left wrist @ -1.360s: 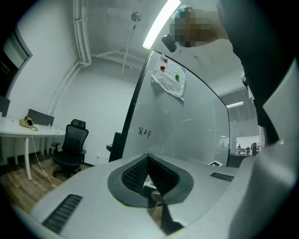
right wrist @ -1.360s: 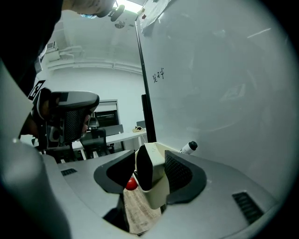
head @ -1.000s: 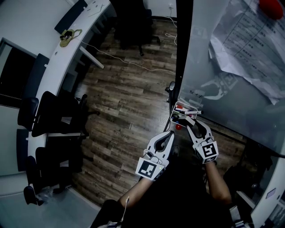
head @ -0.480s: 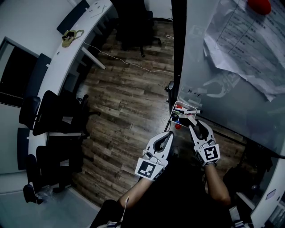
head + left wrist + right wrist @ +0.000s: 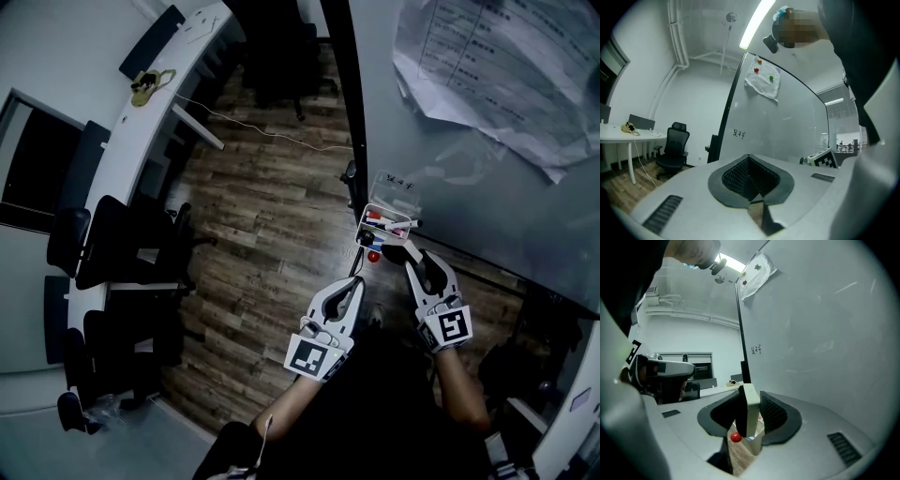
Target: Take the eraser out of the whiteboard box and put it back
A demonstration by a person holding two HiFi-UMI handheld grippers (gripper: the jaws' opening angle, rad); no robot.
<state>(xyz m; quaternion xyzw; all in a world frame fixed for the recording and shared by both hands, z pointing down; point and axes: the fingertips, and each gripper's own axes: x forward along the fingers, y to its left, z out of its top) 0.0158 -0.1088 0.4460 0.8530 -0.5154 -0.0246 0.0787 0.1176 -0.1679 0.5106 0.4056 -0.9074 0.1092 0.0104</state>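
The whiteboard box [image 5: 379, 217], a small clear tray with markers in it, hangs on the whiteboard [image 5: 487, 187] near its black edge. My right gripper [image 5: 401, 251] is just below the box. Its jaws have just been closing and are shut on the eraser [image 5: 751, 404], a pale slab with a dark felt side, held upright between the pads. In the right gripper view the box [image 5: 754, 442] shows beneath the eraser, and a small red round thing [image 5: 735, 438] lies beside it. My left gripper [image 5: 355, 284] hangs left of the box, shut and empty [image 5: 751, 185].
Sheets of paper [image 5: 487, 66] are pinned high on the whiteboard. The board's black post [image 5: 349, 94] runs down to a wooden floor [image 5: 272, 216]. A white desk [image 5: 131, 122] and dark office chairs [image 5: 122, 253] stand at the left.
My right gripper has lifted a little beside the box with the eraser in it. The head view has swung, so the whiteboard sits further left. The left gripper has kept still.
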